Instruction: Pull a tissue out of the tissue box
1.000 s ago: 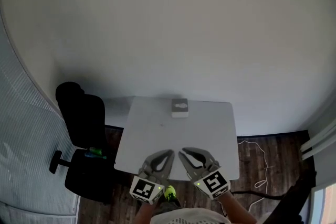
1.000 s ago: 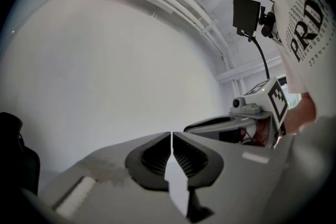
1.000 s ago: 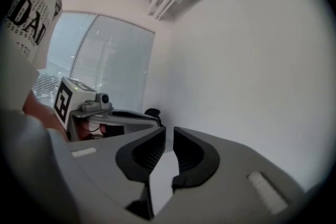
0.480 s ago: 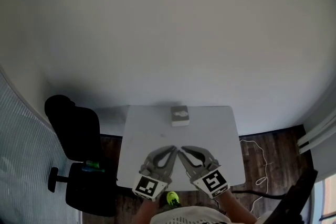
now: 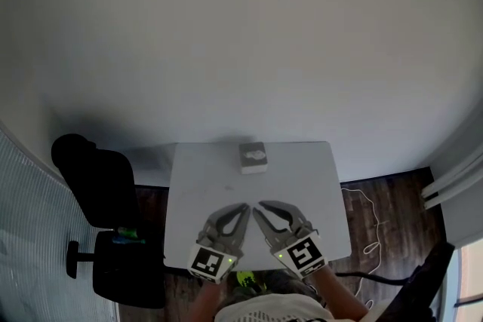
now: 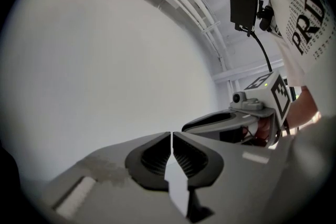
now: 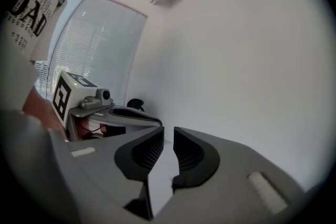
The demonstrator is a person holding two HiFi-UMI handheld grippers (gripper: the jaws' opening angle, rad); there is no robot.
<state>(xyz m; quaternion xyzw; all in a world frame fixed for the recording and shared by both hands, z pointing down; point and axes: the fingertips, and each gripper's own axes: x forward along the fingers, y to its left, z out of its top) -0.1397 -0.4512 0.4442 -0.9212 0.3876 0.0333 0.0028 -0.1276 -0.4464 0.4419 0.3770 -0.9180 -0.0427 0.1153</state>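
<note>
Tissue box sits far back on table. Too small in head view to tell the tissue's shape or any print. Person's forearms cut off by btm edge. Dark obj. at btm right runs off frame, can't tell what it is. Chair all black, no detail readable. Left gripper view: shirt lettering cut by right edge.
</note>
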